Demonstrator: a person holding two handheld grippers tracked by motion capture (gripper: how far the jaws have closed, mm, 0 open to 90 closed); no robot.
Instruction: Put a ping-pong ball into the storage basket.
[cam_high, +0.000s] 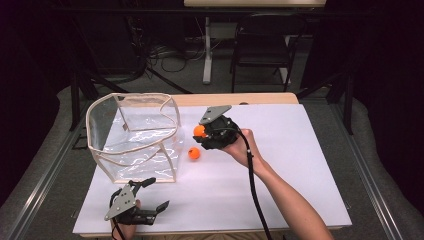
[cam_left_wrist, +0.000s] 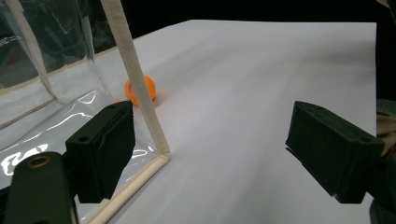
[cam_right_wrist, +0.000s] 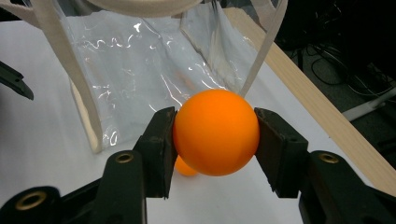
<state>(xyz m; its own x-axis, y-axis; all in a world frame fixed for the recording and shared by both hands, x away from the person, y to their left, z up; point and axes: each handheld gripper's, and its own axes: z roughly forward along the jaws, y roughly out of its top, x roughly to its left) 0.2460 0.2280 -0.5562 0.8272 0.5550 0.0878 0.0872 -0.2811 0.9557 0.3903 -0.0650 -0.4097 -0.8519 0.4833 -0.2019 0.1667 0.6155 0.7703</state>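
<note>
Your right hand-held gripper (cam_high: 204, 133) clamps an orange ball (cam_right_wrist: 215, 132) between both jaws, lifted above the white counter (cam_high: 280, 165) just beside the clear bag (cam_high: 135, 135). A second ball (cam_high: 194, 153) lies on the counter near the bag's side. Your left hand-held gripper (cam_high: 155, 195) rests open at the bag's front corner, holding nothing. With that soft wall unbraced, the ball may catch the rim and bounce away.

- No readable text, label, brand, number or sign anywhere in the three views
- Clear bag (cam_high: 134, 135), orange balls, table sheet: all unmarked
</note>
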